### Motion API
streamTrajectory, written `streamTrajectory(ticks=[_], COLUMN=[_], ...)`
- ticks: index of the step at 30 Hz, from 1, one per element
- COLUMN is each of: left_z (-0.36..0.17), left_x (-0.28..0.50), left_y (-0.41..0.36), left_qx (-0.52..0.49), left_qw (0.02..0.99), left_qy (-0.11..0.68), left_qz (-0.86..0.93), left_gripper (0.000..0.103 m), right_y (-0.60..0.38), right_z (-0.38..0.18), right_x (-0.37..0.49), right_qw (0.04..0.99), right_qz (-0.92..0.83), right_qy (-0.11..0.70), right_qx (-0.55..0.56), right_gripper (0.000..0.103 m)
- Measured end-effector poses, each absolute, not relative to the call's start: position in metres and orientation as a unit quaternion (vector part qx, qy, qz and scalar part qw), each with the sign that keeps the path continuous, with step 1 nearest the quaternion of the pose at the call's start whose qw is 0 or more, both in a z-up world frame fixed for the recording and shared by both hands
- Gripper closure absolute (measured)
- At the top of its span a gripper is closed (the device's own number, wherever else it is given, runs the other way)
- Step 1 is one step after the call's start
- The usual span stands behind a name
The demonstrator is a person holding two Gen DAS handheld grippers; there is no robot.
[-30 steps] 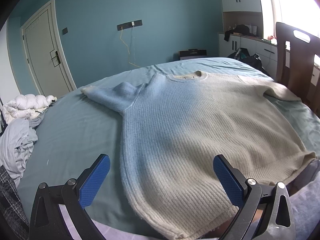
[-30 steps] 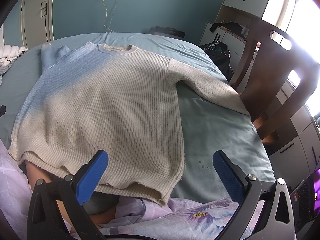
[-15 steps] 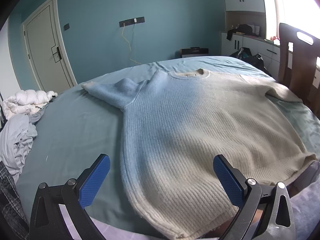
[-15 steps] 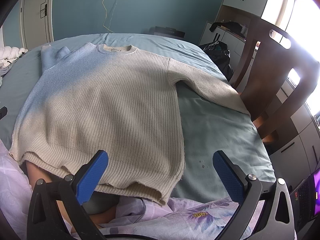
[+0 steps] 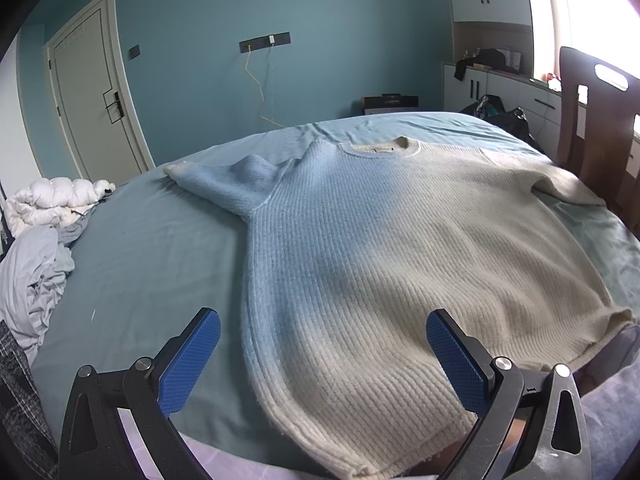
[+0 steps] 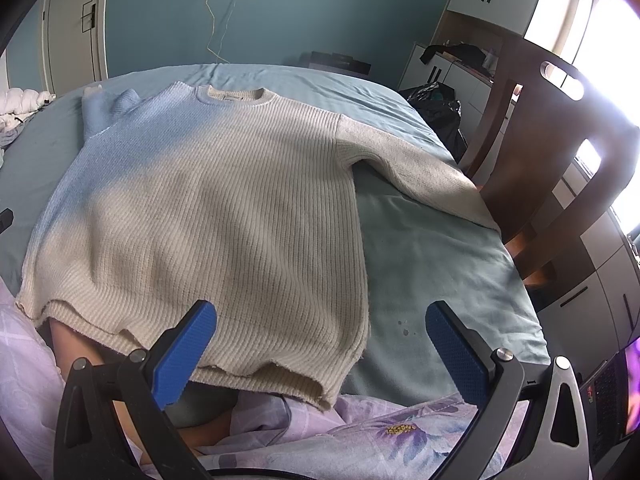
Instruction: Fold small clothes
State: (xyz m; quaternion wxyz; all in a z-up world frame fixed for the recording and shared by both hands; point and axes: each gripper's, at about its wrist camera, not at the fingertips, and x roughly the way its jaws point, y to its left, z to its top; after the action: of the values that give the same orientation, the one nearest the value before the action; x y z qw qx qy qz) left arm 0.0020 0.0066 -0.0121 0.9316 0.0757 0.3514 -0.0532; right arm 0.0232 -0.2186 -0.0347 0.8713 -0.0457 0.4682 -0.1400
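A cream ribbed knit sweater (image 5: pixel 380 248) (image 6: pixel 224 216) lies flat, front up, on a teal bed sheet (image 5: pixel 152 264), neck away from me and hem at the near edge. Its left sleeve (image 5: pixel 224 188) is bunched beside the body. The right sleeve (image 6: pixel 420 176) stretches out toward a chair. My left gripper (image 5: pixel 320 344) hovers open above the hem's left part, blue pads wide apart. Held open as well, my right gripper (image 6: pixel 320 340) is above the hem's right corner. Neither touches the sweater.
A dark wooden chair (image 6: pixel 560 152) stands close against the bed's right side. Crumpled white and grey bedding (image 5: pixel 36 248) is piled at the left. A lilac flowered cover (image 6: pixel 400 432) lies under the hem at the near edge. A door (image 5: pixel 96 96) and white cabinets (image 6: pixel 480 32) line the walls.
The left wrist view has risen and tilted back slightly, so the sweater sits lower in frame. The right gripper has barely moved. Both grippers stay open.
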Motion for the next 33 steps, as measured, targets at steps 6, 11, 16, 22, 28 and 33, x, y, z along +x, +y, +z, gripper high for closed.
streamTrajectory(ticks=[6, 11, 16, 22, 28, 33], left_z=[-0.012, -0.014, -0.014, -0.013, -0.009, -0.006], left_x=[0.002, 0.002, 0.001, 0.0, -0.003, -0.003], left_y=[0.006, 0.005, 0.004, 0.005, 0.006, 0.006], left_qx=[0.077, 0.081, 0.081, 0.077, 0.077, 0.081], left_qw=[0.931, 0.93, 0.93, 0.931, 0.934, 0.938], left_qy=[0.352, 0.353, 0.354, 0.353, 0.346, 0.336], left_qz=[-0.054, -0.054, -0.053, -0.051, -0.043, -0.035], left_gripper=[0.0, 0.0, 0.0, 0.0, 0.0, 0.0], right_y=[-0.217, -0.218, -0.217, -0.22, -0.228, -0.249], right_z=[-0.034, -0.034, -0.034, -0.031, -0.024, -0.016], right_x=[0.023, 0.023, 0.024, 0.022, 0.023, 0.032], right_qw=[0.871, 0.871, 0.871, 0.872, 0.875, 0.872], right_qz=[-0.14, -0.141, -0.141, -0.141, -0.133, -0.104], right_qy=[0.468, 0.468, 0.468, 0.466, 0.466, 0.476], right_qx=[-0.046, -0.047, -0.047, -0.038, -0.011, 0.042], right_gripper=[0.001, 0.001, 0.001, 0.001, 0.001, 0.001])
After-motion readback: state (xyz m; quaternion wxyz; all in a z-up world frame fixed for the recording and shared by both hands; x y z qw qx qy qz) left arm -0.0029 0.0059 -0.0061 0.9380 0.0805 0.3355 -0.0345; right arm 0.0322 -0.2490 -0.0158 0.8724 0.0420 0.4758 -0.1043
